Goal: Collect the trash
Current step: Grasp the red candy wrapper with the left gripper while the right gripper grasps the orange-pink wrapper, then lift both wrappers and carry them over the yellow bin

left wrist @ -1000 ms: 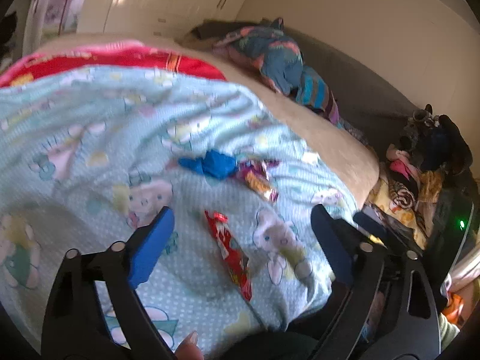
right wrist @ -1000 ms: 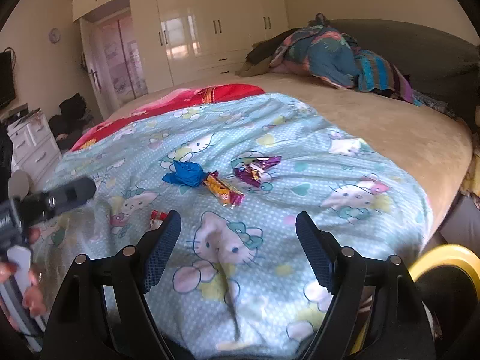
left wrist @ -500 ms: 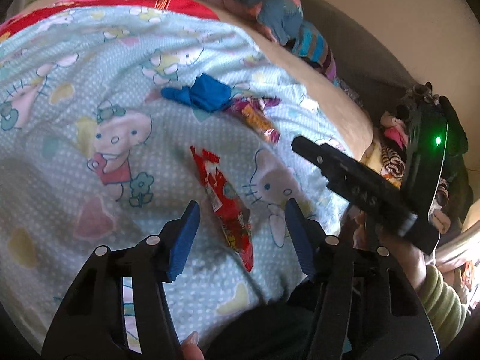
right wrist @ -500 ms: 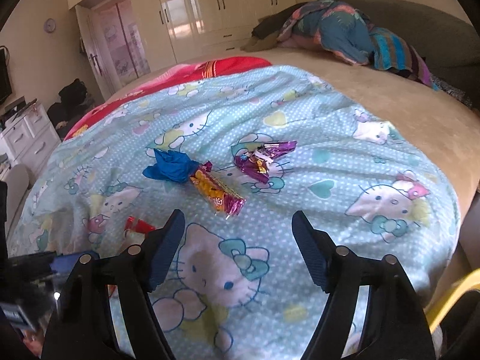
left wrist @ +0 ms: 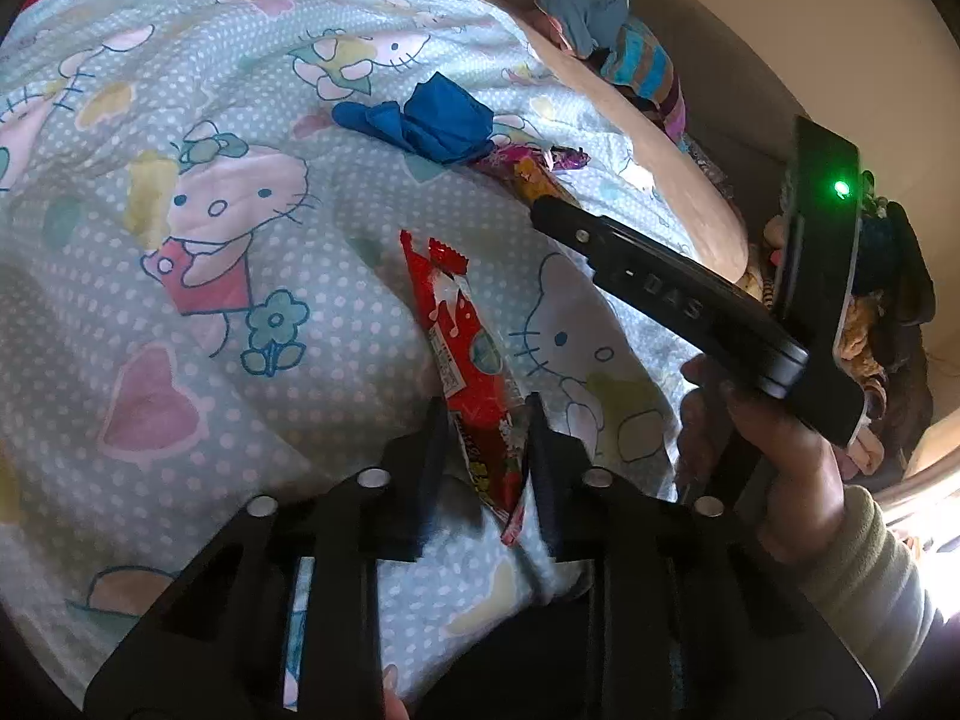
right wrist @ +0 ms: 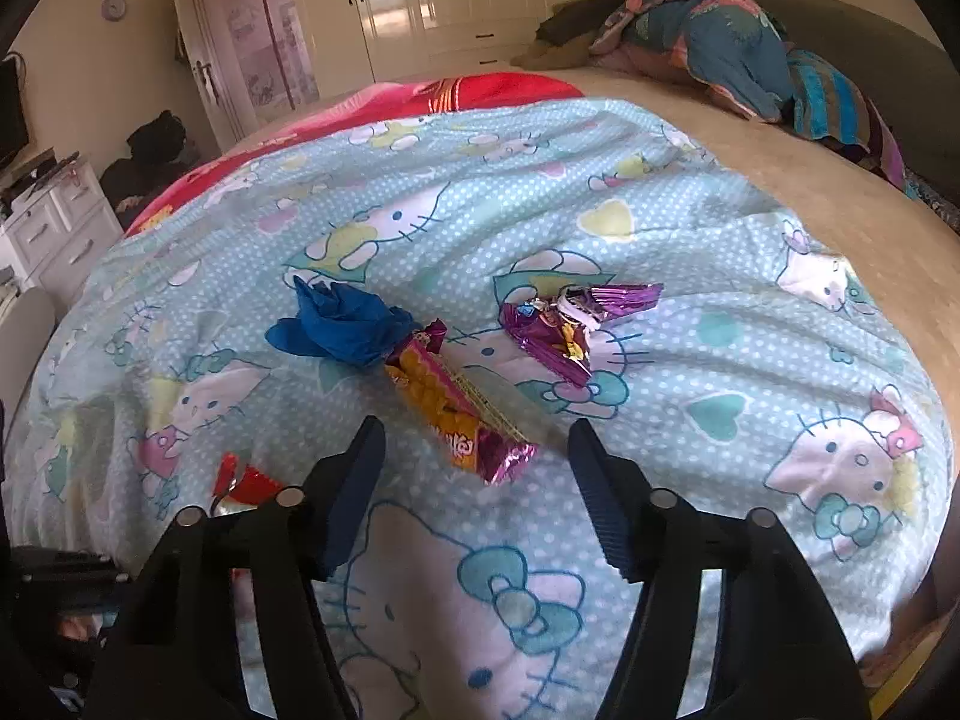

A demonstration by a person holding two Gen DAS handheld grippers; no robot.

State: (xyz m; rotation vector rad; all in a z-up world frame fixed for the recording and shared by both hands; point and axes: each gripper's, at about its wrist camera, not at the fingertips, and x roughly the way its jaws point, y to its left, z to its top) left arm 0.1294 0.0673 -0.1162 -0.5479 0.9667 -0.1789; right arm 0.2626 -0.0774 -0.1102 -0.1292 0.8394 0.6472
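The left gripper (left wrist: 483, 447) is being closed, narrow, around a red wrapper (left wrist: 474, 372) on the bed (left wrist: 180, 312); the right gripper (right wrist: 477, 480), empty, is being narrowed near an orange wrapper (right wrist: 459, 411).

Cat-print blanket (right wrist: 690, 228), white wardrobe (right wrist: 420, 0), crumpled clothes (right wrist: 720, 42).

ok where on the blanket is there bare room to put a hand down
Free: the wide stretch right of the purple wrapper, and the strip between the blue glove and the red blanket. Crowded: the middle, where glove, orange wrapper and purple wrapper cluster, with the red wrapper nearer.
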